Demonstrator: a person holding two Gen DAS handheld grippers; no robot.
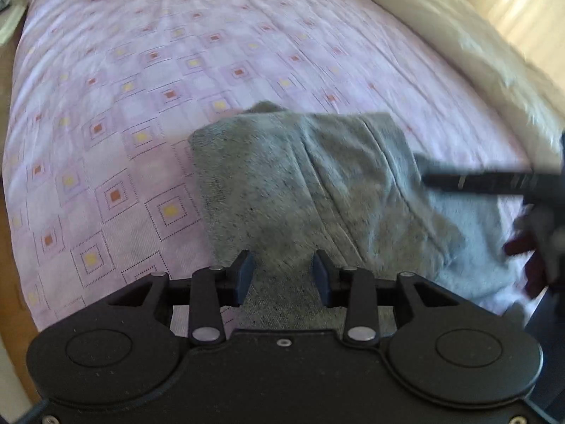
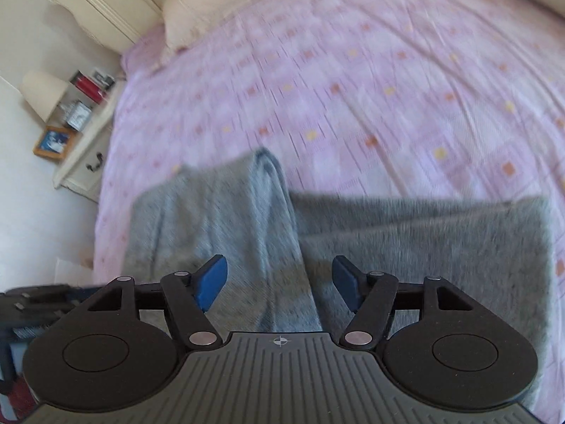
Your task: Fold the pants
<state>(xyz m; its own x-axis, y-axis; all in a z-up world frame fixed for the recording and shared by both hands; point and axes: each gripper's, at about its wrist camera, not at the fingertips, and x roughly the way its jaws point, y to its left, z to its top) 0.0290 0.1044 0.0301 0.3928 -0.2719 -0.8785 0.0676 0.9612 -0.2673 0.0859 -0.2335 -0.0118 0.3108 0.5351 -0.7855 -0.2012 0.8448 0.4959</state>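
Note:
Grey knit pants (image 1: 310,183) lie folded in a thick stack on the pink patterned bedspread (image 1: 141,70), near its front edge. My left gripper (image 1: 283,275) hovers over the near end of the stack, open, with no cloth between its blue pads. One black finger of the right gripper (image 1: 473,180) reaches in from the right over the pants. In the right wrist view the pants (image 2: 406,243) spread wide, with a lighter folded part (image 2: 219,212) at the left. My right gripper (image 2: 279,282) is wide open above them, holding nothing.
A cream pillow (image 1: 441,35) lies along the right side of the bed, and another pillow (image 2: 197,10) rests against the headboard. A white nightstand (image 2: 84,155) with a lamp (image 2: 42,92), books and a framed picture (image 2: 54,143) stands left of the bed. The bedspread (image 2: 388,88) stretches away beyond the pants.

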